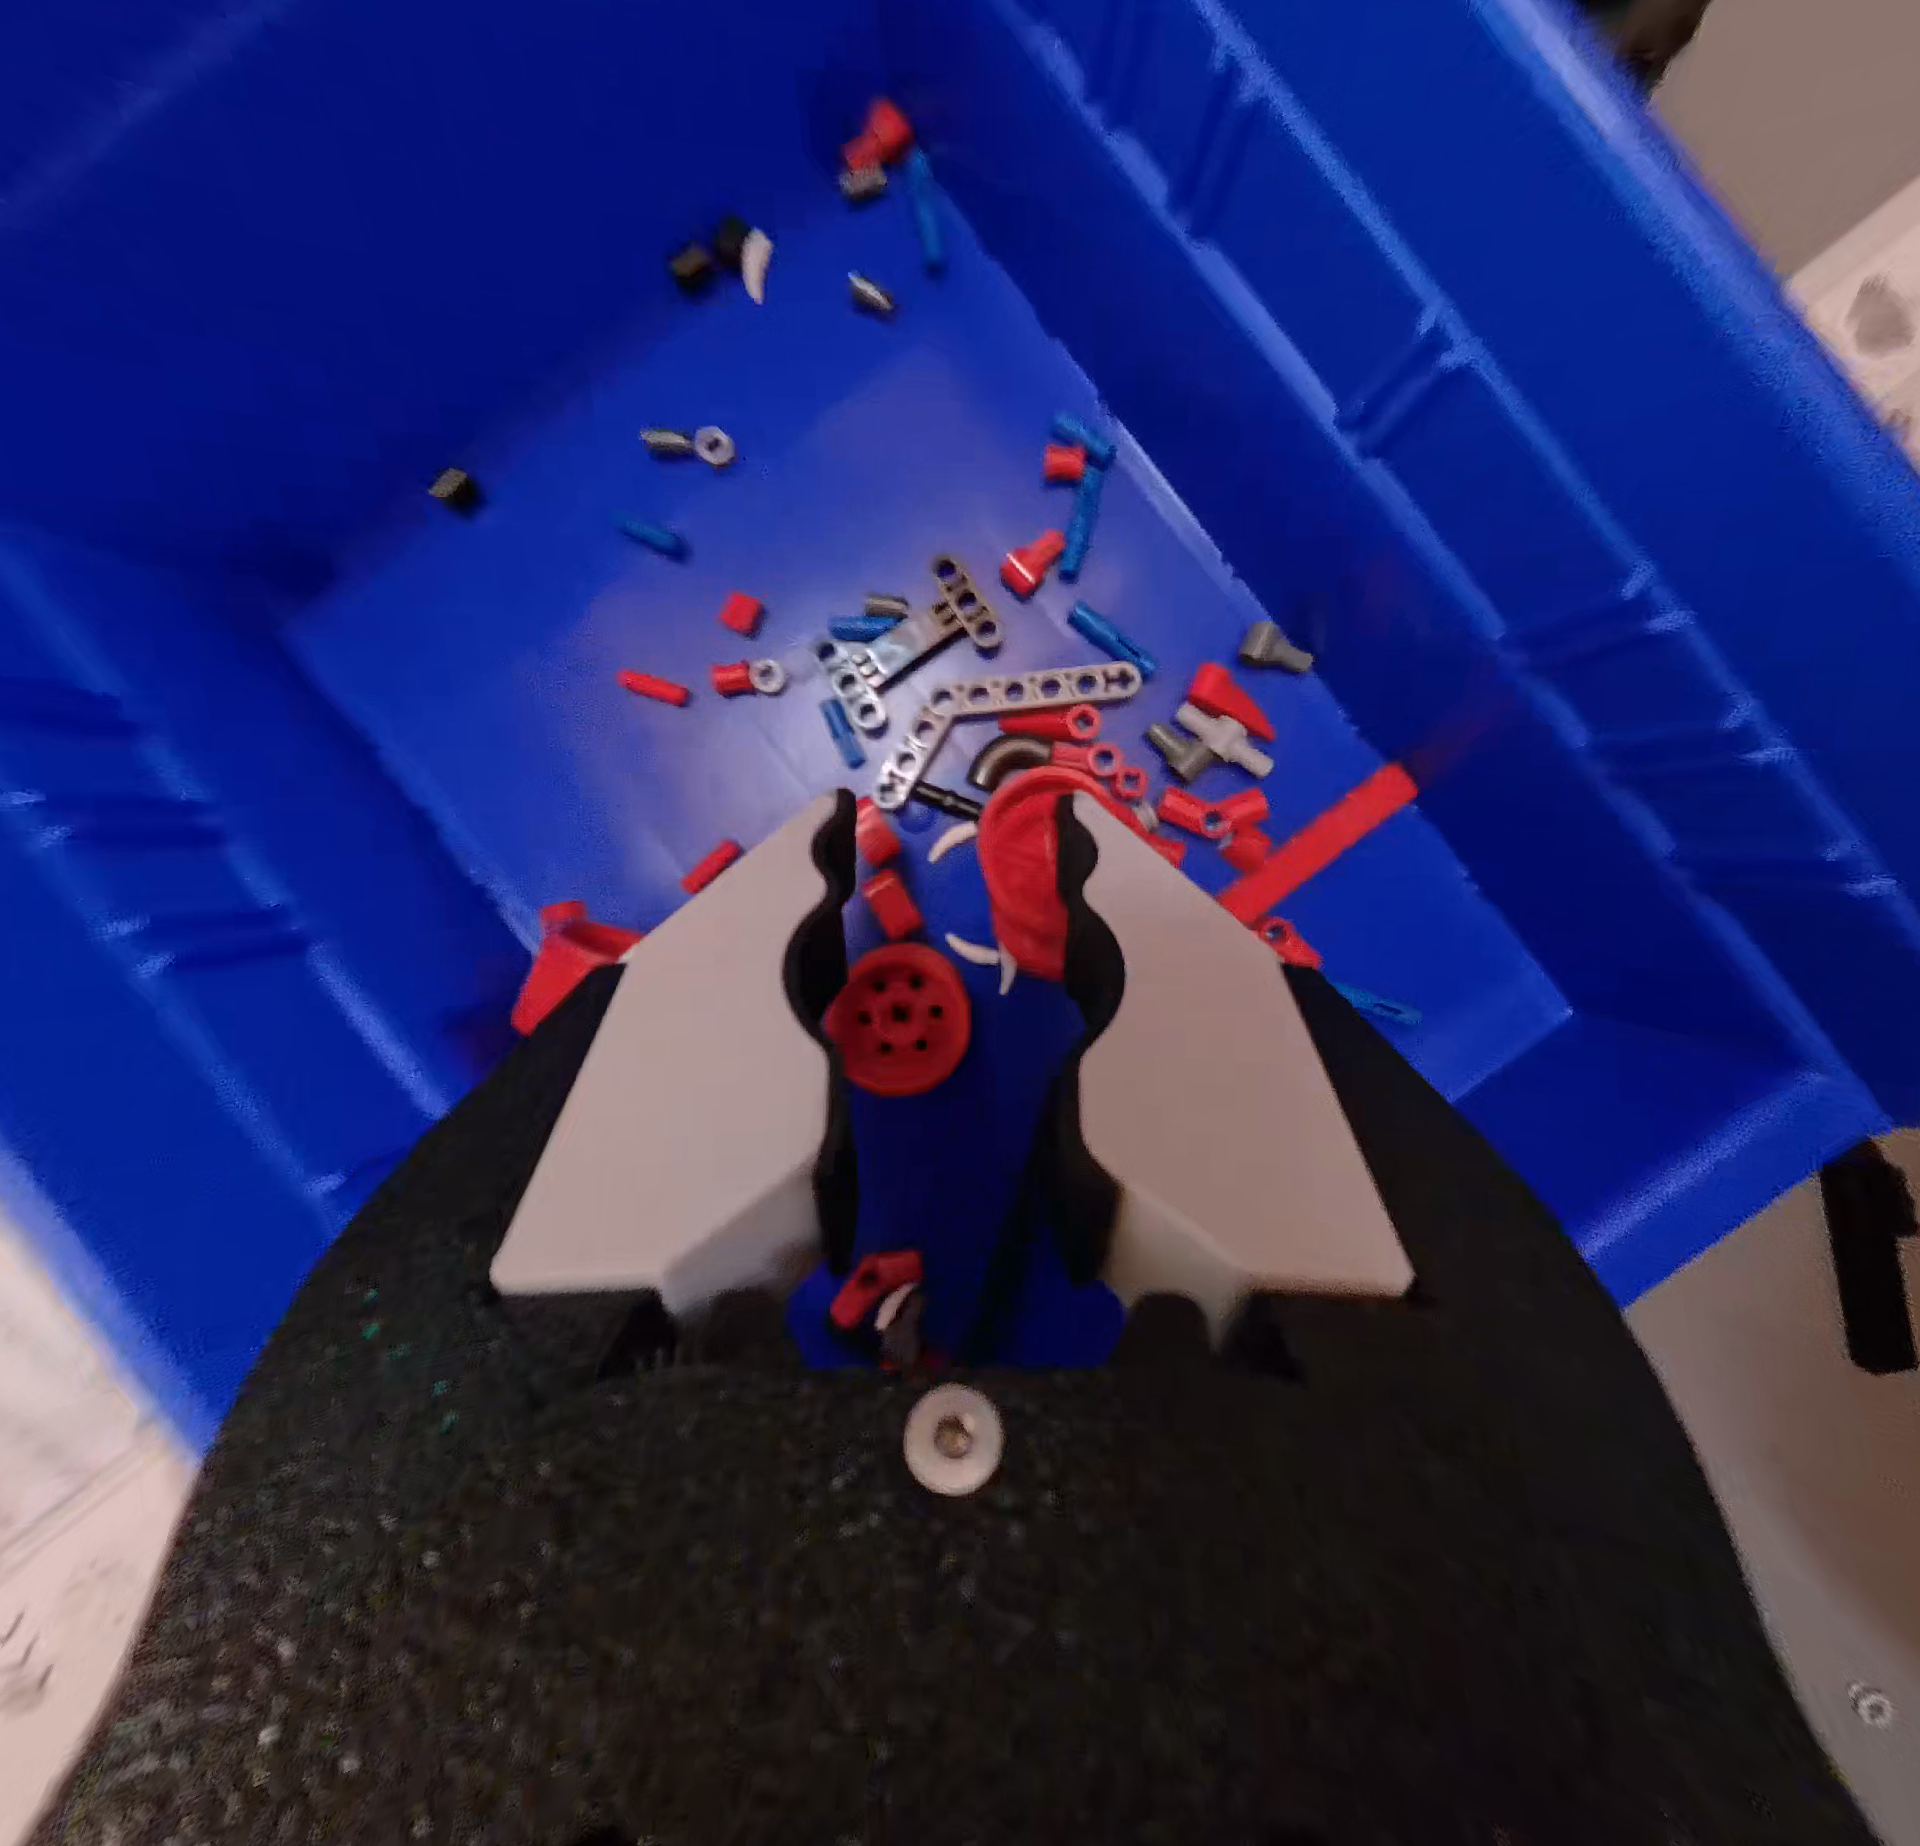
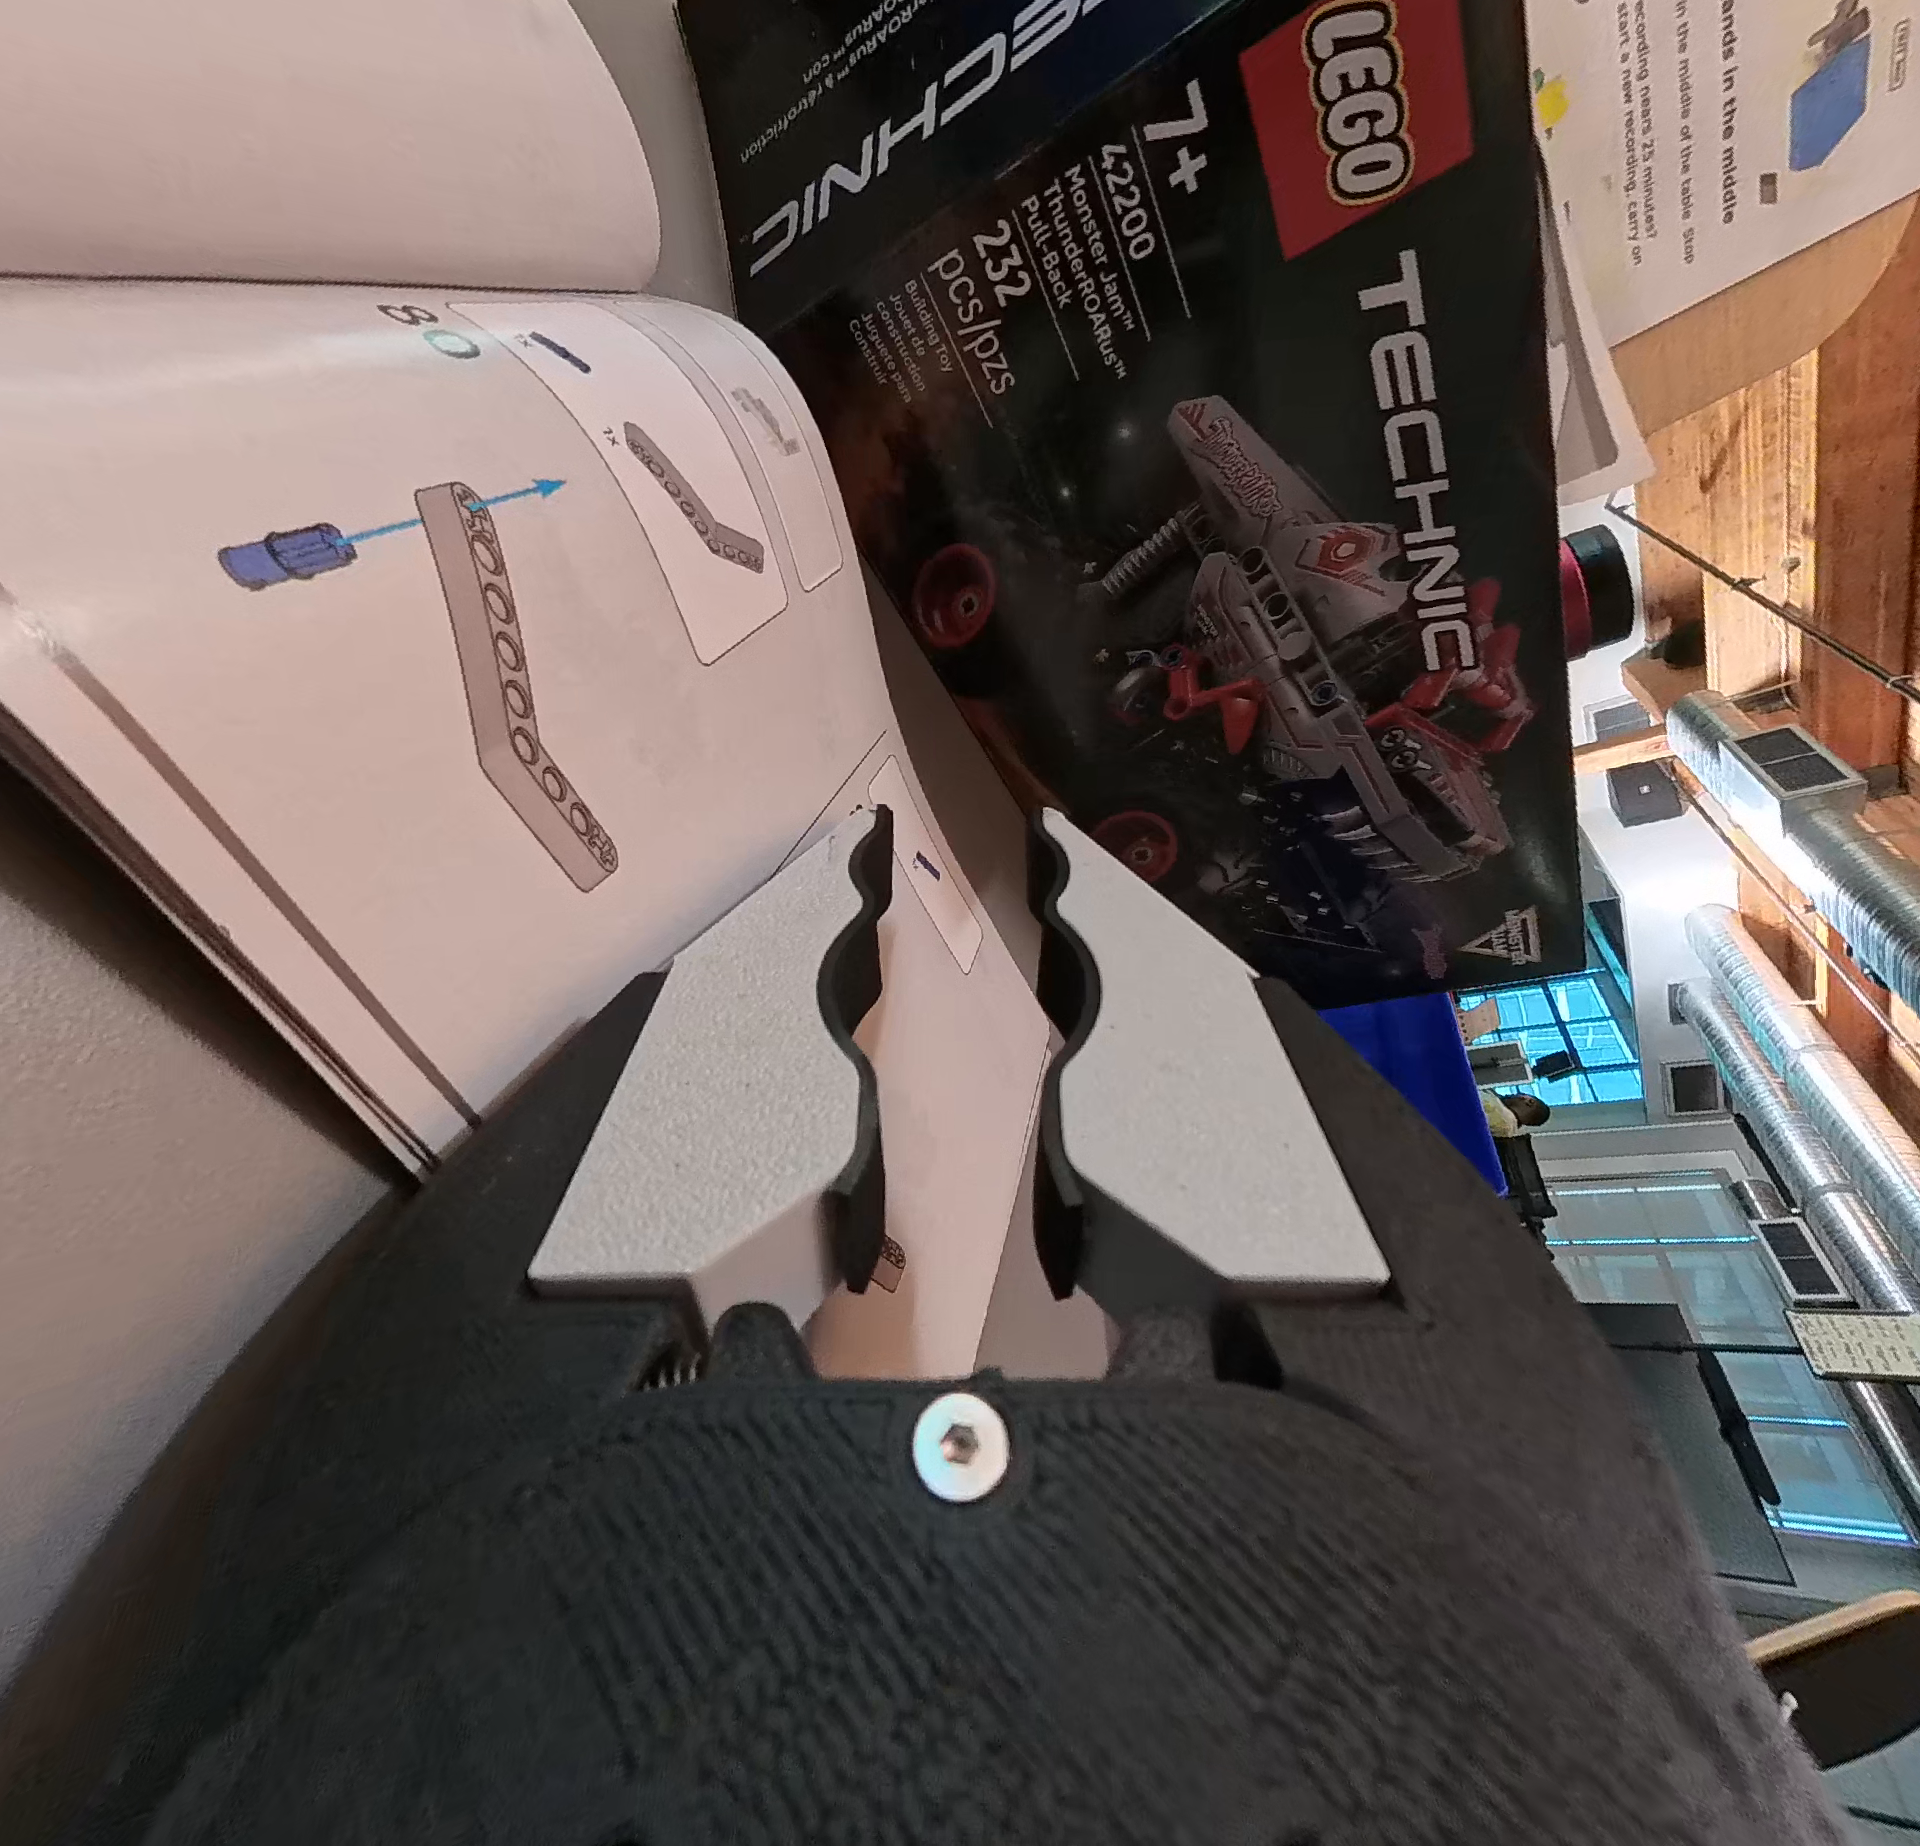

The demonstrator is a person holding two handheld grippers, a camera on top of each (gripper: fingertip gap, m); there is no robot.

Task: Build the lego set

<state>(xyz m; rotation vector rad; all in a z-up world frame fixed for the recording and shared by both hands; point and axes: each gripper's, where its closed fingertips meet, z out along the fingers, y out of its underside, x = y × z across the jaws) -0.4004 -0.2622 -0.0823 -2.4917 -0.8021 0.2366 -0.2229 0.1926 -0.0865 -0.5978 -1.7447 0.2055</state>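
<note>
Blue bin (image 1: 1351,342) fills the left view; left gripper (image 1: 961,820) hovers spread and empty, the bent grey beam (image 1: 997,716) just beyond: close squarely on it. Right view: right gripper (image 2: 961,830) spread, empty, over the manual (image 2: 364,653) beside the box (image 2: 1195,446).

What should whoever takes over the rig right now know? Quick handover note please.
Left tongs: open, empty, low inside the blue bin, over the loose pieces.
Right tongs: open, empty, over the open instruction booklet, beside the set's box.
Parts: bent grey beam, blue pins and red wheel all lie in the bin.
Done: nothing assembled is in view.
Left: the open page shows a blue pin going into a bent beam; pick those next, probably.
</note>
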